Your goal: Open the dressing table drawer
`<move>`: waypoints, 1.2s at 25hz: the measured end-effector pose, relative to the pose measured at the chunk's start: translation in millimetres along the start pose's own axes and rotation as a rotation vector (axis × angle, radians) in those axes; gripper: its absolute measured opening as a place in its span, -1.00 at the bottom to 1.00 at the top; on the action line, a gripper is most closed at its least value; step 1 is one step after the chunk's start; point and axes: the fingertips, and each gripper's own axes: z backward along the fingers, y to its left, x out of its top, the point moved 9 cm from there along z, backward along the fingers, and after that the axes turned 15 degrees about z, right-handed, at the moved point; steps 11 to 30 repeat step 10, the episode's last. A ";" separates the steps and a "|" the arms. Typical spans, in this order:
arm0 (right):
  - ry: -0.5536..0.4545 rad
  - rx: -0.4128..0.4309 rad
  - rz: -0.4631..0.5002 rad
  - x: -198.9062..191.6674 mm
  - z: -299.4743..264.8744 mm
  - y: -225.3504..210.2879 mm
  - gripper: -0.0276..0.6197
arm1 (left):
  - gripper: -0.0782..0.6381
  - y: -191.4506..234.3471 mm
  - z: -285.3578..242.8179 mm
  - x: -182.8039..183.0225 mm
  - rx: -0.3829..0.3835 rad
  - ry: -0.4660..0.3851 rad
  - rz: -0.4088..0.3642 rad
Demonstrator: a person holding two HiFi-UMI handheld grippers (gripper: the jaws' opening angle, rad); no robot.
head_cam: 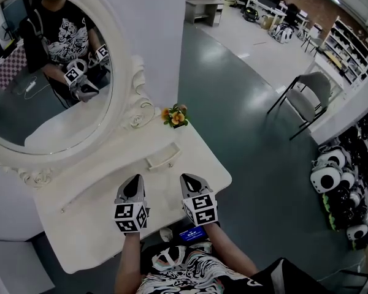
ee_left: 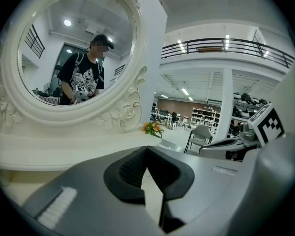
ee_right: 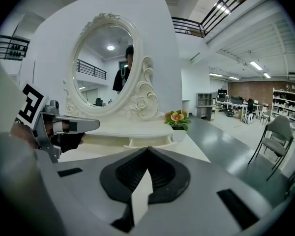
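The white dressing table (head_cam: 98,213) carries an oval mirror (head_cam: 46,78). Under the mirror, a small drawer with a curved handle (head_cam: 163,158) is set in the raised shelf, and it looks closed. In the right gripper view the drawer front (ee_right: 148,141) lies straight ahead. My left gripper (head_cam: 136,178) and right gripper (head_cam: 186,177) hover side by side over the tabletop, a short way in front of the handle. Both are shut with nothing between the jaws, as the left gripper (ee_left: 146,149) and right gripper (ee_right: 147,149) show in their own views.
A small pot of orange flowers (head_cam: 176,116) stands at the table's right end beside the mirror frame. A phone (head_cam: 192,233) rests near the person's body at the table's front edge. On the floor to the right are a grey chair (head_cam: 308,98) and a pile of black-and-white gear (head_cam: 336,179).
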 end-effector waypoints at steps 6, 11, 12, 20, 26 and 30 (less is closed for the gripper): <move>0.000 -0.003 -0.006 -0.7 0.2 -0.9 -0.91 | -0.78 -1.3 -1.5 -1.2 -0.005 0.003 -0.004; 0.002 0.000 -0.006 0.1 -0.4 -0.6 -0.91 | -0.78 0.5 -1.2 -2.3 0.002 0.009 0.000; 0.002 0.000 -0.006 0.1 -0.4 -0.6 -0.91 | -0.78 0.5 -1.2 -2.3 0.002 0.009 0.000; 0.002 0.000 -0.006 0.1 -0.4 -0.6 -0.91 | -0.78 0.5 -1.2 -2.3 0.002 0.009 0.000; 0.002 0.000 -0.006 0.1 -0.4 -0.6 -0.91 | -0.78 0.5 -1.2 -2.3 0.002 0.009 0.000; 0.002 0.000 -0.006 0.1 -0.4 -0.6 -0.91 | -0.78 0.5 -1.2 -2.3 0.002 0.009 0.000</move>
